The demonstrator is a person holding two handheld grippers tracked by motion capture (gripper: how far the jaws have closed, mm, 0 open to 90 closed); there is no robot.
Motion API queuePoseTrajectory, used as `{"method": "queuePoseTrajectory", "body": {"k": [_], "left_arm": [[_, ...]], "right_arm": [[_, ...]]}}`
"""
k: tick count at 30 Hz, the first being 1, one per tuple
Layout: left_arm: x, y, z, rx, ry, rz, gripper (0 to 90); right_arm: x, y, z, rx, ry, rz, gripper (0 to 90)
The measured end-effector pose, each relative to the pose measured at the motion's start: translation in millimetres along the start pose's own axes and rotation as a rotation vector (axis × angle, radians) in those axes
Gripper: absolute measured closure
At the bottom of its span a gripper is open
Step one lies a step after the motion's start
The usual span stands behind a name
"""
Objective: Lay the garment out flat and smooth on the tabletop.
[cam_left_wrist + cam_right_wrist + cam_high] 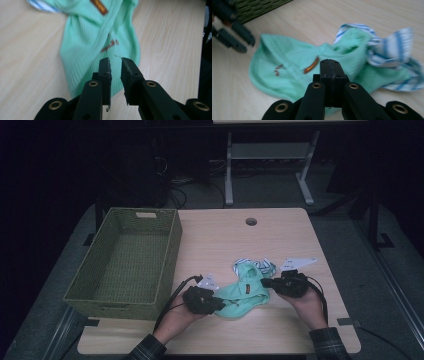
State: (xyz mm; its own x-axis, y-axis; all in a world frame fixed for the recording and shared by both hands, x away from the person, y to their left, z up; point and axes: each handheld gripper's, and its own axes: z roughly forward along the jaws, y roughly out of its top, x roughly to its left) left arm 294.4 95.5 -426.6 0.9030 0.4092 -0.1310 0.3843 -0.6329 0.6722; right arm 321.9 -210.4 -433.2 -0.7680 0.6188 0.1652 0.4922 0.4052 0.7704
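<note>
I'm holding the left hand-held gripper [115, 62] low over the near end of the mint-green garment [100, 47], jaws a narrow gap apart; the left gripper view is showing nothing pinched between them, cloth lying under and past the tips. In the high view this left hand-held gripper [216, 304] is sitting at the garment's [245, 292] near-left edge, my left hand [182, 317] behind it, a plaid sleeve [147, 350] coming in from the bottom.

I'm holding the right hand-held gripper [332, 65] with jaws pressed fully together. They're sitting against the near edge of the garment [292, 65]; I cannot tell whether any cloth is caught between them. In the high view the right hand-held gripper [267, 282] is touching the garment's right side, my right hand [307, 302] behind it.

The garment is lying crumpled on the wooden worktop [220, 240], between the two hand-held grippers, near the front edge. A small brown label [99, 6] is showing on it, with brownish marks below it. A blue-and-white striped cloth [394, 47] is bunched against its far end, touching it.

Farther left, a green woven basket [172, 245] is standing on the worktop, well apart from the garment. A round hole [251, 221] is showing near the worktop's far edge.
</note>
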Motion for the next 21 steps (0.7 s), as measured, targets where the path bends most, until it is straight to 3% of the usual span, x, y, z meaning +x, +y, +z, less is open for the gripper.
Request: {"method": "queuePoseTrajectory", "body": {"k": [6, 10, 12, 21], "left_arm": [[14.0, 17.3, 1.8, -0.027, 0.02, -0.004, 67.9], [27.1, 29.9, 12.4, -0.035, 0.031, -0.033, 64.7], [32.4, 35.0, 17.9, -0.031, 0.039, -0.028, 64.6], [46.3, 63.0, 53.0, -0.03, 0.031, 0.012, 60.6]], "right_arm": [[23.1, -7.7, 8.5, 0.023, 0.055, -0.015, 90.0], [37.2, -14.0, 19.1, 0.051, 0.087, -0.023, 90.0], [43.1, -16.2, 24.8, 0.066, 0.101, -0.031, 90.0], [52.9, -21.2, 43.1, 0.152, 0.097, -0.074, 90.0]]}}
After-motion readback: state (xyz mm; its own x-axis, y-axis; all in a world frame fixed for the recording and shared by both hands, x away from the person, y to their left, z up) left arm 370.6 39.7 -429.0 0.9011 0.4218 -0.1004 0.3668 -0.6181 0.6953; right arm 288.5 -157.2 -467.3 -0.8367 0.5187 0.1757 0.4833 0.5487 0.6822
